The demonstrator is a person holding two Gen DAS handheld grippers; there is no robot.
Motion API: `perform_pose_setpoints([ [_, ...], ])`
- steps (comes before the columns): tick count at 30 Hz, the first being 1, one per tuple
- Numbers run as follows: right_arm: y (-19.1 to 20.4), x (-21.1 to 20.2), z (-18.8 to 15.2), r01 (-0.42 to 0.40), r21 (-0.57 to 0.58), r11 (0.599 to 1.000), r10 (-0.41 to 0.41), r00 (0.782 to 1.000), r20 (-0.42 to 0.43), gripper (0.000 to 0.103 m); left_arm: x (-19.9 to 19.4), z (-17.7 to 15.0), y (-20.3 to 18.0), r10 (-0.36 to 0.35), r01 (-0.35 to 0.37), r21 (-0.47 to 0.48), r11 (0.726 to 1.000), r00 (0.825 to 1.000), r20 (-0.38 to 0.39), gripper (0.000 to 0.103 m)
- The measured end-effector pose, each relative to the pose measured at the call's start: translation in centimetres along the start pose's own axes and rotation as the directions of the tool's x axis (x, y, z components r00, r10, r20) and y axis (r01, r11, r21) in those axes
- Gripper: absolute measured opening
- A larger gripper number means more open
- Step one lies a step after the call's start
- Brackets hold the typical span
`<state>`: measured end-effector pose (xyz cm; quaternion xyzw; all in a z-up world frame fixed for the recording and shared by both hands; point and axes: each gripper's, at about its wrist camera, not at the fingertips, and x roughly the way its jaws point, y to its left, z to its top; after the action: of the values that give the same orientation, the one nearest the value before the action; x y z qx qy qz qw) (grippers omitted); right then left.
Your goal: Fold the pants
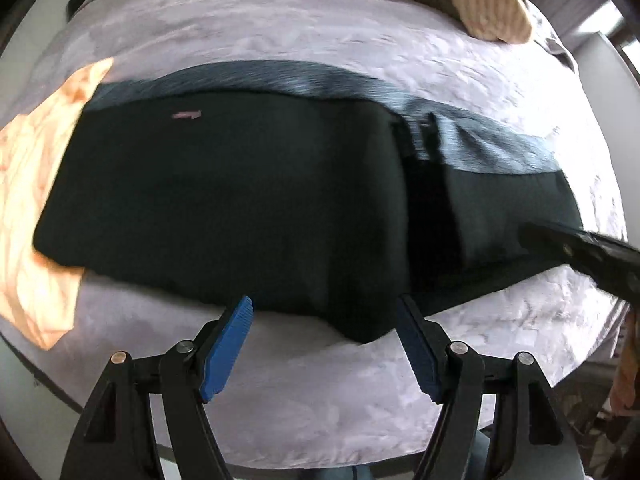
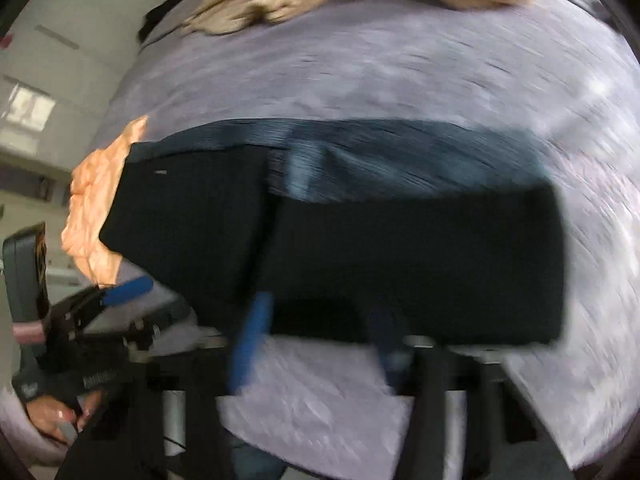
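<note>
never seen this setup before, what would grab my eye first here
The dark folded pants dominate, lying across the middle of the lavender bedspread. Next come the blue-padded left tongs, open and empty at the pants' near edge. A peach cloth pokes out beneath their left end.

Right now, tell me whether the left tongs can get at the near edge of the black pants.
Probably yes. The left tongs stand open just above the near edge of the black pants, with only bare purple bedspread between. The right tongs sit off to the side, not in the way.
</note>
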<state>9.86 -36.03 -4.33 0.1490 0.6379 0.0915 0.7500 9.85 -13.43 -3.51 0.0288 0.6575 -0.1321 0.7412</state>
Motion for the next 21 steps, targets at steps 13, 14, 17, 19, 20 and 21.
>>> perform_pose_setpoints([
  [13, 4.5, 4.5, -1.8, 0.054, -0.116, 0.992, -0.073, 0.983, -0.166, 0.039, 0.1, -2.4, 5.0, 0.034, -0.033, -0.088, 0.996, 0.999, 0.009, 0.074],
  [14, 4.6, 4.1, -2.1, 0.061, -0.107, 0.992, -0.078, 0.984, -0.161, 0.039, 0.1, -2.5, 5.1, 0.031, -0.030, -0.089, 0.996, 0.999, 0.010, 0.074],
  [17, 4.6, 3.3, -2.7, 0.062, -0.093, 0.994, -0.076, 0.985, -0.158, 0.039, 0.1, -2.5, 5.1, 0.025, -0.024, -0.089, 0.996, 1.000, 0.012, 0.074],
  [19, 5.0, 3.1, -3.2, 0.065, -0.100, 0.993, -0.081, 0.983, -0.164, 0.039, 0.1, -2.2, 4.9, 0.026, -0.025, -0.084, 0.996, 1.000, 0.012, 0.074],
  [20, 5.1, 3.1, -3.2, 0.065, -0.103, 0.993, -0.082, 0.982, -0.167, 0.039, 0.1, -2.2, 4.8, 0.028, -0.026, -0.081, 0.996, 1.000, 0.013, 0.074],
  [21, 5.3, 3.0, -3.4, 0.064, -0.106, 0.992, -0.082, 0.982, -0.170, 0.039, -0.1, -2.4, 4.9, 0.028, -0.027, -0.079, 0.997, 0.999, 0.015, 0.074],
])
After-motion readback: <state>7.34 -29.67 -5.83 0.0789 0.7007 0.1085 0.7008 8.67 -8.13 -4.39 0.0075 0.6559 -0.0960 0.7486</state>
